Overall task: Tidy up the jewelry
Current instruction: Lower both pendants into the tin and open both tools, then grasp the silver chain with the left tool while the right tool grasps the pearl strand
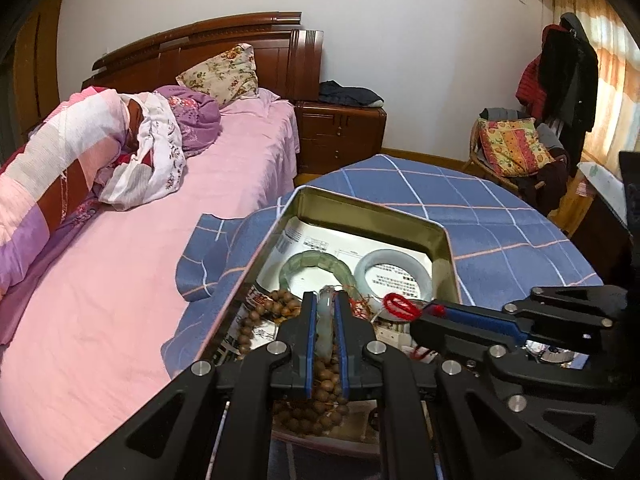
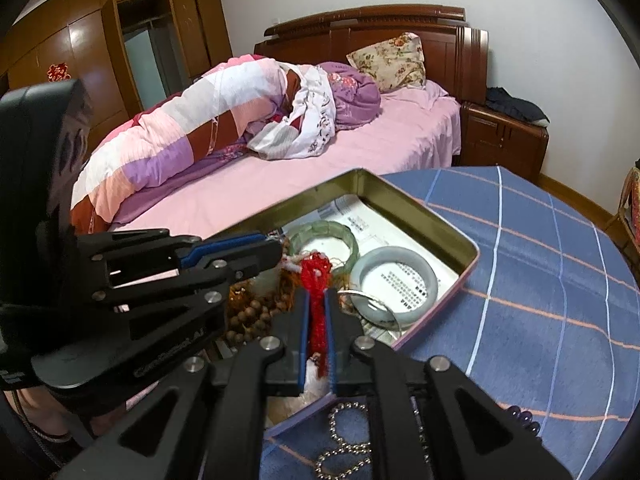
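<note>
Bedroom; blue-checked counter [image 1: 500, 216] beside bed. Open tin [image 1: 444, 256] held the jewelry. Left claw [image 1: 325, 300] pinched a pale jade pendant [image 1: 325, 320], hard, brittle; right claw [image 2: 317, 300] nipped its soft red knotted cord [image 2: 316, 276], best held there.

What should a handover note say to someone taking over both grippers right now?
Left gripper: shut on a pale jade pendant, over the tin.
Right gripper: jaws close around a red knotted tassel, also over the tin.
In the tin: green bangle, grey-white bangle, wooden bead strand.
Still out on the blue checked cloth: metal ball chain, purple beads.
Left to do: set down both held pieces, then bring in the chain and purple beads.
</note>
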### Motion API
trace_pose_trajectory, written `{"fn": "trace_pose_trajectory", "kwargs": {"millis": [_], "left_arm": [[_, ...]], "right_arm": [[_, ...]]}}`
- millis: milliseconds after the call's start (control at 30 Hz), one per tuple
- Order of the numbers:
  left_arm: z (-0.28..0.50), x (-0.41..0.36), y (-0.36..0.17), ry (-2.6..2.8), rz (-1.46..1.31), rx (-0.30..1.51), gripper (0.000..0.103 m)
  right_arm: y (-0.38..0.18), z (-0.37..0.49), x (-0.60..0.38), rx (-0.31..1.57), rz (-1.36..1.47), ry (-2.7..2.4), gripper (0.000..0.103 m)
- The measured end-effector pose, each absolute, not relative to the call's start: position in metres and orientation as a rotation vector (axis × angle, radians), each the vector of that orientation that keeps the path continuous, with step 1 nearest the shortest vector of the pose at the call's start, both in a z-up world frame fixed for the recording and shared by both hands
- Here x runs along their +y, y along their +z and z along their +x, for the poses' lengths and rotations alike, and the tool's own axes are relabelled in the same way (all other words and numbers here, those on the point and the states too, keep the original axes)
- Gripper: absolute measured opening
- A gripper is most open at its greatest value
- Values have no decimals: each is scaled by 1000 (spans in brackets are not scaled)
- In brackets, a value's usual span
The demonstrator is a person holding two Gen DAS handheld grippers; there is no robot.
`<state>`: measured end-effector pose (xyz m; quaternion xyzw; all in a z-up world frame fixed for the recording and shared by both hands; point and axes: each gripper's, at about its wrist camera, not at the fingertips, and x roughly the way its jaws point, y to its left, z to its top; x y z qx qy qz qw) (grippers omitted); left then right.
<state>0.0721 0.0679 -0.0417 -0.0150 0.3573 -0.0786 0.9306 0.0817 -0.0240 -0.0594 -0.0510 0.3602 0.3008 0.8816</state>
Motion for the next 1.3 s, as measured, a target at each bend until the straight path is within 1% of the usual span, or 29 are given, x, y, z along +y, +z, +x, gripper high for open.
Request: {"fn": "trace_pose_trajectory", "kwargs": {"millis": [33, 67, 100, 133, 167, 233, 300, 367, 533, 667, 733, 833, 1000, 1300], "left_arm": [[72, 68, -42, -162, -31, 733, 11], [71, 67, -42, -161, -31, 732, 24], [71, 68, -41, -154, -32, 729, 32], [70, 69, -40, -120, -25, 720, 46], [69, 71, -40, -102, -26, 713, 56], [69, 77, -40, -93, -50, 711, 64], [68, 81, -40, -103, -79, 714, 65], [67, 80, -40, -99, -80, 713, 66], [65, 77, -41, -93, -70, 712, 67], [62, 77, -40, -88, -80, 708, 67], [59, 75, -37, -90, -78, 697, 68], [54, 68, -34, -98, -62, 684, 68], [48, 52, -32, -124, -42, 676, 68], [36, 15, -34, -182, 12, 683, 68]], "right_arm": [[-60, 82, -25, 751, -102, 626, 13], [-60, 82, -26, 752, -99, 624, 15], [-60, 81, -27, 755, -97, 626, 22], [-60, 81, -28, 751, -94, 620, 22], [-59, 80, -30, 748, -93, 616, 22], [-58, 80, -34, 746, -78, 613, 29], [-56, 80, -38, 738, -69, 598, 40], [-56, 81, -40, 737, -63, 592, 44], [-59, 80, -44, 741, -55, 586, 45], [-58, 77, -49, 737, -53, 580, 54], [-57, 73, -54, 735, -52, 577, 54], [-57, 67, -67, 732, -48, 556, 59], [-60, 56, -106, 746, -37, 479, 63], [-70, 39, -180, 779, 14, 299, 66]]}}
